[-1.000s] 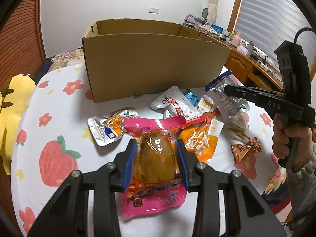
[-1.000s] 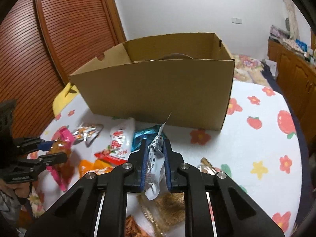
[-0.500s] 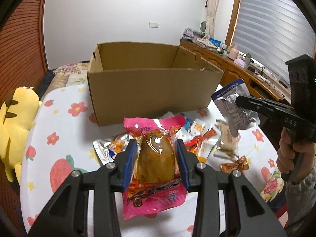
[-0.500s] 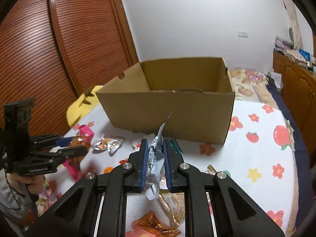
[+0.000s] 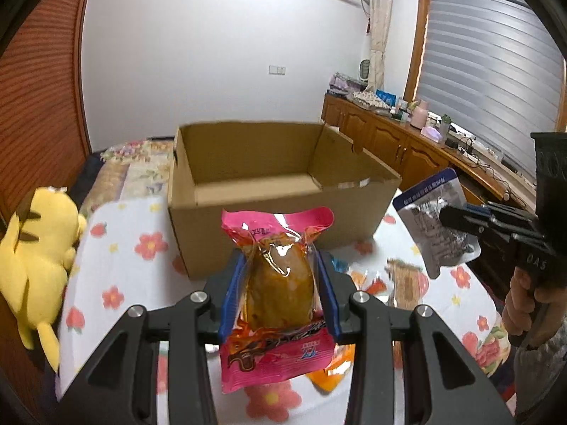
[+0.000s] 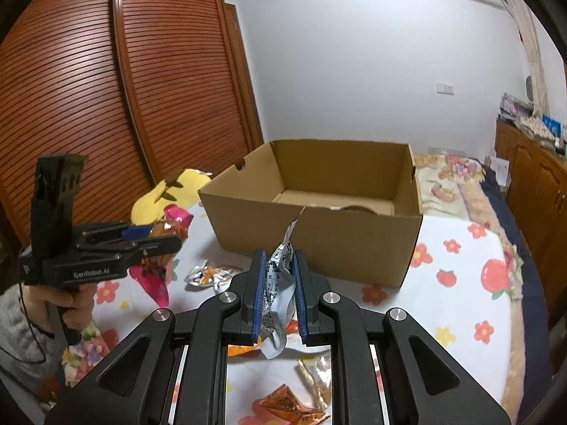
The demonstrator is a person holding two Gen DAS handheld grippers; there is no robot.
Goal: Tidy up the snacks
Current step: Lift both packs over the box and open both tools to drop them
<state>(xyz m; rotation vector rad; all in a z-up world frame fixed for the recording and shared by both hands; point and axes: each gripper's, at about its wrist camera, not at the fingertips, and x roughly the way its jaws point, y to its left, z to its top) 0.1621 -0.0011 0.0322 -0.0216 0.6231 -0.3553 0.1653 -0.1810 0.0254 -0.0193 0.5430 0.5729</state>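
My left gripper is shut on a pink snack pack with a brown piece inside, held in the air in front of the open cardboard box. My right gripper is shut on a silver-and-blue snack pouch, also raised in front of the box. The pouch and right gripper show at the right of the left wrist view. The left gripper with the pink pack shows at the left of the right wrist view. The box interior looks empty.
Several loose snack packs lie on the floral tablecloth below the grippers, among them a silver-orange pack and an orange wrapper. A yellow plush toy sits at the table's left edge. Wooden cabinets stand at the right.
Both grippers have risen with their packs, and the box's open top and inside have come into view. The loose packs on the table have dropped lower in both views.
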